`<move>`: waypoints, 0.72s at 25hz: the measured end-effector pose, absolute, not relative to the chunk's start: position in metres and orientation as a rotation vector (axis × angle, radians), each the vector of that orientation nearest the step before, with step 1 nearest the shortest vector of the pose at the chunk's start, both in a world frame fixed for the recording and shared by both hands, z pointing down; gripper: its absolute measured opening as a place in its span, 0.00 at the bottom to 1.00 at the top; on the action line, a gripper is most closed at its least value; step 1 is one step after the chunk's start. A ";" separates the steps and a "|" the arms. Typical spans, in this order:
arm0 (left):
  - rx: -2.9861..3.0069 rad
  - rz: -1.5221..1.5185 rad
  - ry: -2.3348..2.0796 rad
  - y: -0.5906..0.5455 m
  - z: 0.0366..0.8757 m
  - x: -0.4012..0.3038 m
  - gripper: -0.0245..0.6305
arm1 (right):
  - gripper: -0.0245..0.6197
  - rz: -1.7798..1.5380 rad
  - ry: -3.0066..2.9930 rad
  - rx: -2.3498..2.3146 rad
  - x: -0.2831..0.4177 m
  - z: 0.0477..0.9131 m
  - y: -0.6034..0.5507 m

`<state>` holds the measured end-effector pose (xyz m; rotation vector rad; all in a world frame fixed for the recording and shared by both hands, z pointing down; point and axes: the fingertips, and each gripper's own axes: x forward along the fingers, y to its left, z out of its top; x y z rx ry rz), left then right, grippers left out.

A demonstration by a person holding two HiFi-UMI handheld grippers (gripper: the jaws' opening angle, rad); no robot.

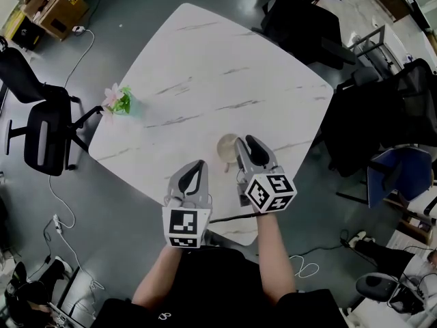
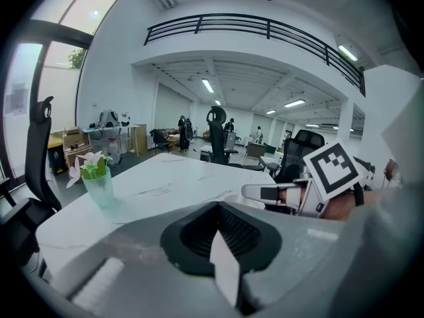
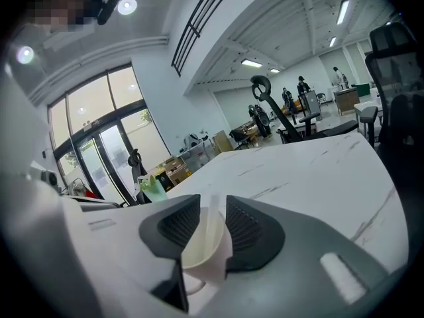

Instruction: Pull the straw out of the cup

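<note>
The right gripper [image 3: 213, 205], lower middle, has its fingers open around the cup [image 3: 205, 260] and straw [image 3: 211, 220] on the desk [image 3: 318, 171]. The left gripper's [image 2: 222, 234] fingers are closed and empty.

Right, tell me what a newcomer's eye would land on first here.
The big white marble table fills the head view, with a small pot of pink flowers near its left edge. Nearer the person, the right tongs stand open with a pale cup and its straw between them, and the left tongs are shut beside them.
</note>
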<state>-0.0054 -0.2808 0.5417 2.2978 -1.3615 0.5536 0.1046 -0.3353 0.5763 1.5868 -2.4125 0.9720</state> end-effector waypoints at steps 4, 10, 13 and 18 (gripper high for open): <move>2.288 0.558 -1.367 -0.284 0.543 -0.010 0.04 | 0.23 0.976 -2.410 1.564 0.100 0.583 -0.341; 2.282 0.558 -1.382 -0.287 0.542 -0.017 0.04 | 0.14 0.926 -2.404 1.579 0.099 0.582 -0.345; 2.285 0.554 -1.385 -0.288 0.540 -0.019 0.04 | 0.12 0.907 -2.403 1.592 0.100 0.579 -0.346; 2.304 0.544 -1.387 -0.290 0.533 -0.017 0.04 | 0.10 0.865 -2.414 1.615 0.102 0.567 -0.344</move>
